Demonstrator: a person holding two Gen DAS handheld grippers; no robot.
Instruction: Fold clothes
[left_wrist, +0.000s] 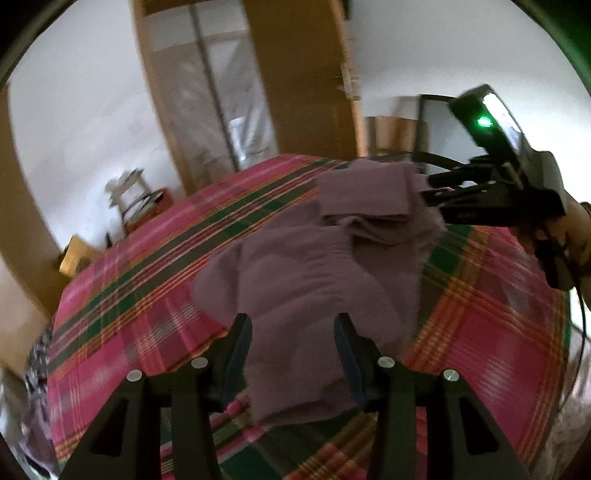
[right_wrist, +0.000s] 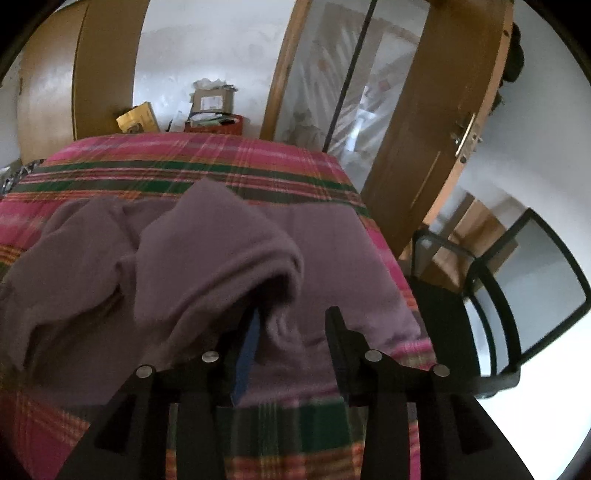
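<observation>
- A mauve garment (left_wrist: 306, 266) lies on a bed covered with a pink, green and orange plaid spread (left_wrist: 140, 295); part of it is folded over into a thicker bundle at the far right end.
- The left gripper (left_wrist: 293, 332) hangs over the near end of the garment. Its jaws stand wide apart, with cloth lying under the gap; the pads do not press on it.
- The right gripper (right_wrist: 291, 325), seen from its own camera, has its jaws partly apart. A fold of the garment (right_wrist: 221, 251) drapes over the left finger, whose blue pad (right_wrist: 247, 354) shows beneath the cloth. The right finger stands clear of the fabric. No clamping is visible.
- From the left camera, the right gripper (left_wrist: 436, 188) reaches in from the right side, fingertips at the edge of the folded bundle; a hand (left_wrist: 561, 229) grips its handle and a green light shows on its body.
- Beyond the bed: a wooden door (right_wrist: 424, 129), white walls, boxes (right_wrist: 212, 99) on the far side.
- A black chair (right_wrist: 498, 295) stands just beside the bed's right edge.
</observation>
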